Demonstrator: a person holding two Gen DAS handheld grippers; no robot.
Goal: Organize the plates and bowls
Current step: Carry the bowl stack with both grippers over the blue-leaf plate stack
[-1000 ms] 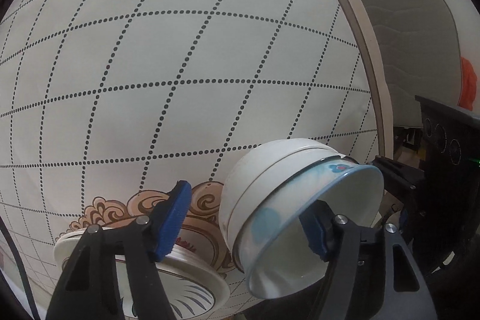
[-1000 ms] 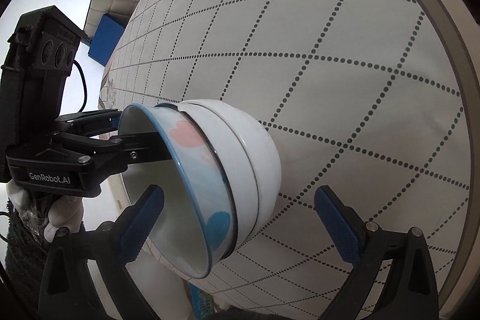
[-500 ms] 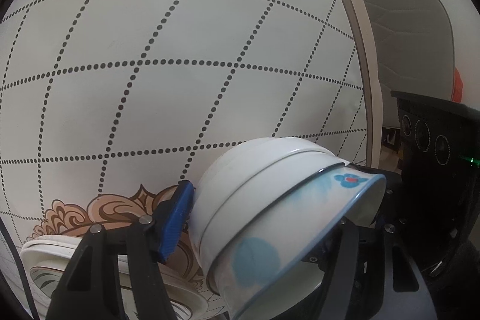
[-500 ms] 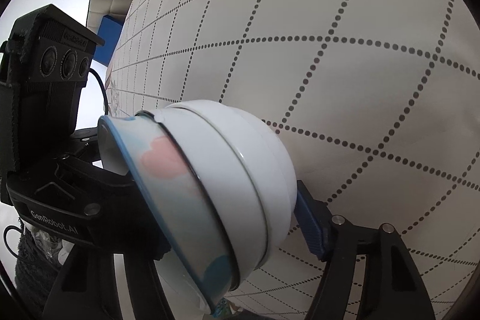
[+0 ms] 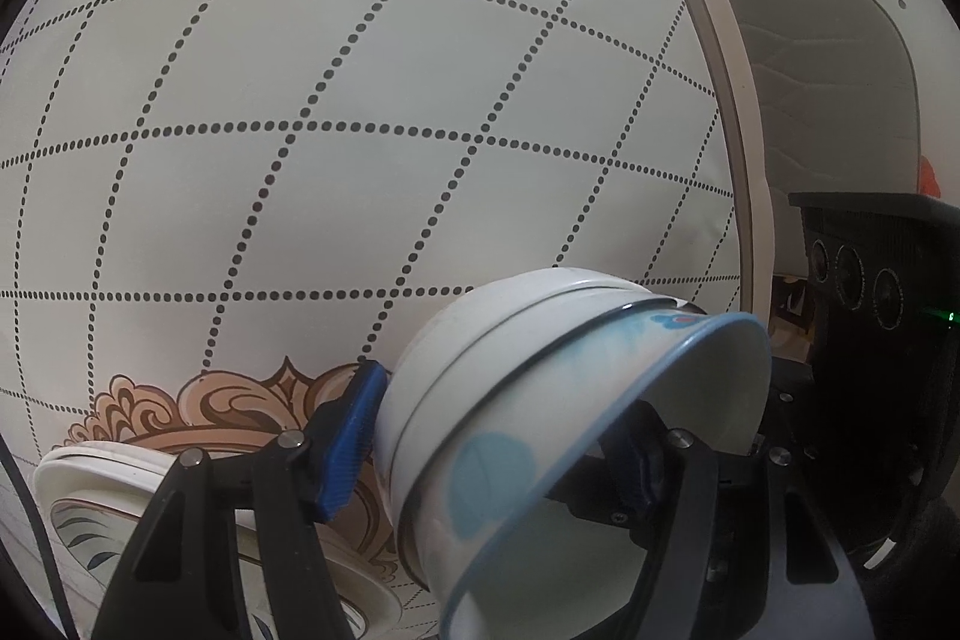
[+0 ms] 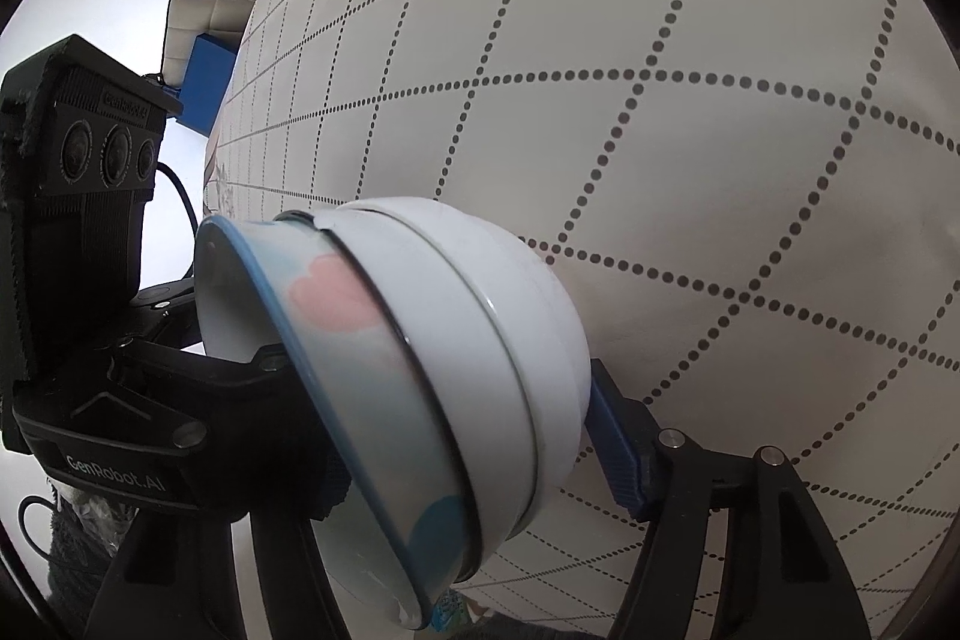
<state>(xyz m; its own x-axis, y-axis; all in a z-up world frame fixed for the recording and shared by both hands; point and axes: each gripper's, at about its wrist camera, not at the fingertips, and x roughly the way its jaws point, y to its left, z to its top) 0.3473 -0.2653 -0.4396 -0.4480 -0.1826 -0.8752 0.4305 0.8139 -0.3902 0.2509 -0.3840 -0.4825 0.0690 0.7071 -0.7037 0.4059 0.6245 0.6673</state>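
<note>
Three nested bowls (image 5: 540,400) hang tilted on their side above the table: two white outer ones and an inner one with a blue rim and pink and blue patches (image 6: 384,340). My left gripper (image 5: 498,454) is shut on the stack, one blue pad on the white base and the other inside the inner bowl. My right gripper (image 6: 450,448) is closing on the same stack from the other side. Its blue pad (image 6: 612,436) touches the white base, and its other finger is hidden behind the bowls.
A stack of plates (image 5: 90,490) with blue markings lies on the table at lower left. The table (image 5: 360,130) has a white cloth with dotted diamonds; its edge (image 5: 741,220) runs down the right. A padded chair (image 5: 828,100) stands beyond it.
My right gripper's jaws have come in from wide open onto the bowl stack. The stack has come closer to both cameras. The left grip is unchanged.
</note>
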